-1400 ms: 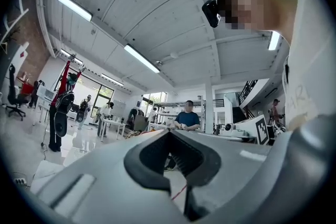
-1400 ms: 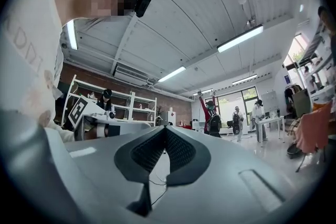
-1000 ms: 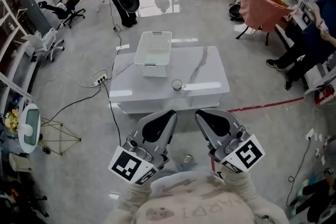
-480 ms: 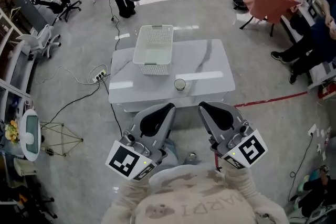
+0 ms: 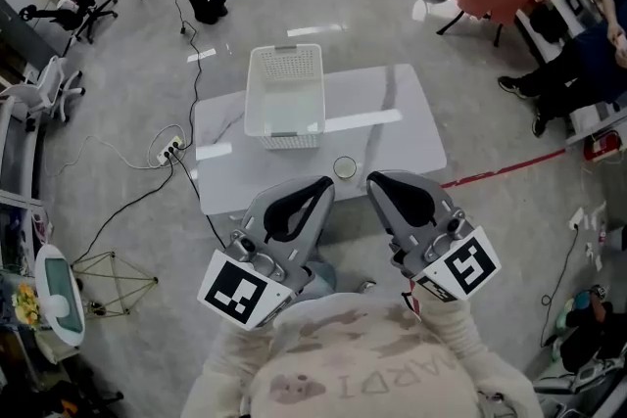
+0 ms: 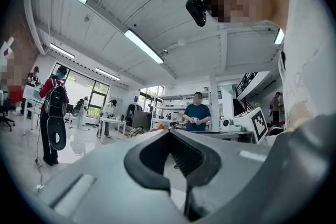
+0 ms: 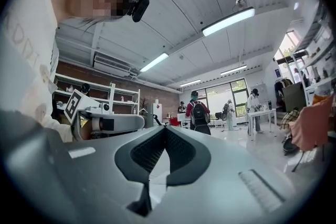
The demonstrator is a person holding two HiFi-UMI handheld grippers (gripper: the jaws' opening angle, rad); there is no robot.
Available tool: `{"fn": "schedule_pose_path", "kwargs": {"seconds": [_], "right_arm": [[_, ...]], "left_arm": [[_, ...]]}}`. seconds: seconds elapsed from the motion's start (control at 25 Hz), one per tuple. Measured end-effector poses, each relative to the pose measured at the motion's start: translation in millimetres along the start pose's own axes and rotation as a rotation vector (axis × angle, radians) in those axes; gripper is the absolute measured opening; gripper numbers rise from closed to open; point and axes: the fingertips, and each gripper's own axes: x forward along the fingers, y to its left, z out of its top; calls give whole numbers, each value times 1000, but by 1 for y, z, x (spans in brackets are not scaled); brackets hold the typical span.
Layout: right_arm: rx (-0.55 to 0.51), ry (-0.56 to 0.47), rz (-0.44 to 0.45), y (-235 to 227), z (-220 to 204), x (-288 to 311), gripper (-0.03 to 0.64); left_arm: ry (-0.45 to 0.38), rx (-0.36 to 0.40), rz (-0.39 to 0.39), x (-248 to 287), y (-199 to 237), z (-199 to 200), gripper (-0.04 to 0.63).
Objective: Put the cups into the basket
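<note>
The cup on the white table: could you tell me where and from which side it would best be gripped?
Probably by its rim, from above on the near side: the cup stands upright, mouth open, near the near edge of the table and apart from the basket. The right gripper, jaws together, would have to open first.

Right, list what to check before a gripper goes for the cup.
1. Cup upright on the table, near its front edge: ok.
2. Basket open side up, nothing in it: ok.
3. Left gripper open for a grasp: not ok, jaws together, nothing between them.
4. Right gripper open: not ok, jaws together, empty.
5. More cups to collect: cannot tell, only one shows.
</note>
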Motion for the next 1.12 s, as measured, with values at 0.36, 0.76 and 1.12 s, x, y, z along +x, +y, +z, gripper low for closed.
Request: {"fn": "schedule_pose_path", "kwargs": {"seconds": [0.36,0.76,1.12], "right_arm": [[-18,60,-78,-18,-26,78,25],[9,235,-140,-91,-86,76,25],[43,474,-84,-159,-205,79,35]], "left_arm": [[51,26,-118,7,76,-19,0],[73,-12,-189,67,91,-49,0],[122,-54,-162,122,113,-94,0]]}}
